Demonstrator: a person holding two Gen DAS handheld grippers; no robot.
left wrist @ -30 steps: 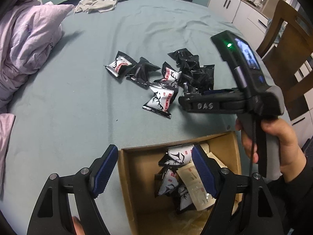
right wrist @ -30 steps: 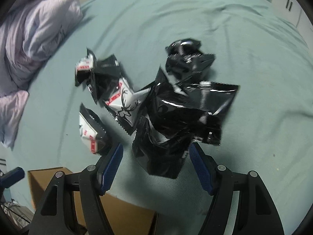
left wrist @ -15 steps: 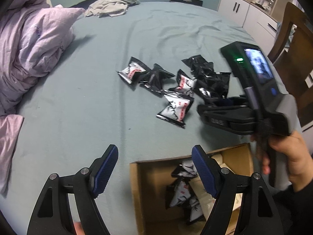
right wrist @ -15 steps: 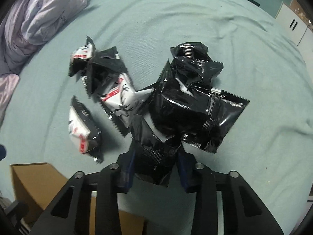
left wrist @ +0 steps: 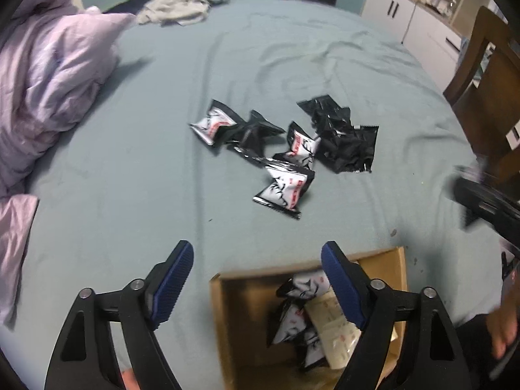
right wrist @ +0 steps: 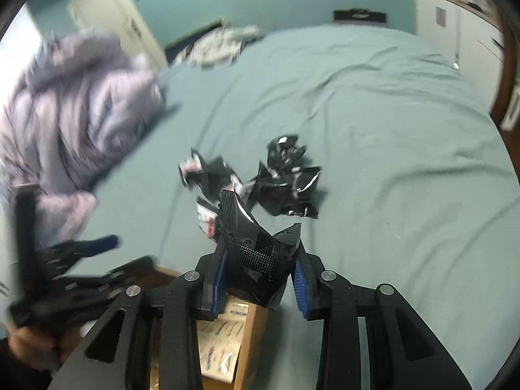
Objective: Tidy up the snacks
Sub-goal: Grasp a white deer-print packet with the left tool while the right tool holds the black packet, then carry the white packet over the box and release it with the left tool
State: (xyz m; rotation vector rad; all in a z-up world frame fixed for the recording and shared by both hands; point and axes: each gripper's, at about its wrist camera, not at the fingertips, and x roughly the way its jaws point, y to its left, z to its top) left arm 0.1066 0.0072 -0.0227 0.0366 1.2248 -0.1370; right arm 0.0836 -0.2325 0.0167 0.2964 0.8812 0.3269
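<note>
Several black and white snack packets (left wrist: 286,149) lie loose in the middle of the teal bed sheet. My right gripper (right wrist: 261,253) is shut on a black snack packet (right wrist: 256,240), lifted off the pile (right wrist: 282,188) and hanging over the corner of the cardboard box (right wrist: 253,334). In the left wrist view the same box (left wrist: 217,308) lies at the near edge with several packets and a paper sheet inside. My left gripper (left wrist: 256,248) hovers over the box's far left corner, its jaws opening and nothing between them. The right gripper (left wrist: 481,201) shows blurred at the right edge.
A lilac duvet (left wrist: 48,81) is bunched along the left side of the bed. Grey clothing (left wrist: 182,6) lies at the far end. White cabinets (left wrist: 419,22) and a wooden chair (left wrist: 487,74) stand to the right. A person's hand (left wrist: 503,334) is at the lower right.
The right gripper closed on a black packet at the near side of the pile, then rose and pulled back with it towards the box. The left gripper stayed over the box.
</note>
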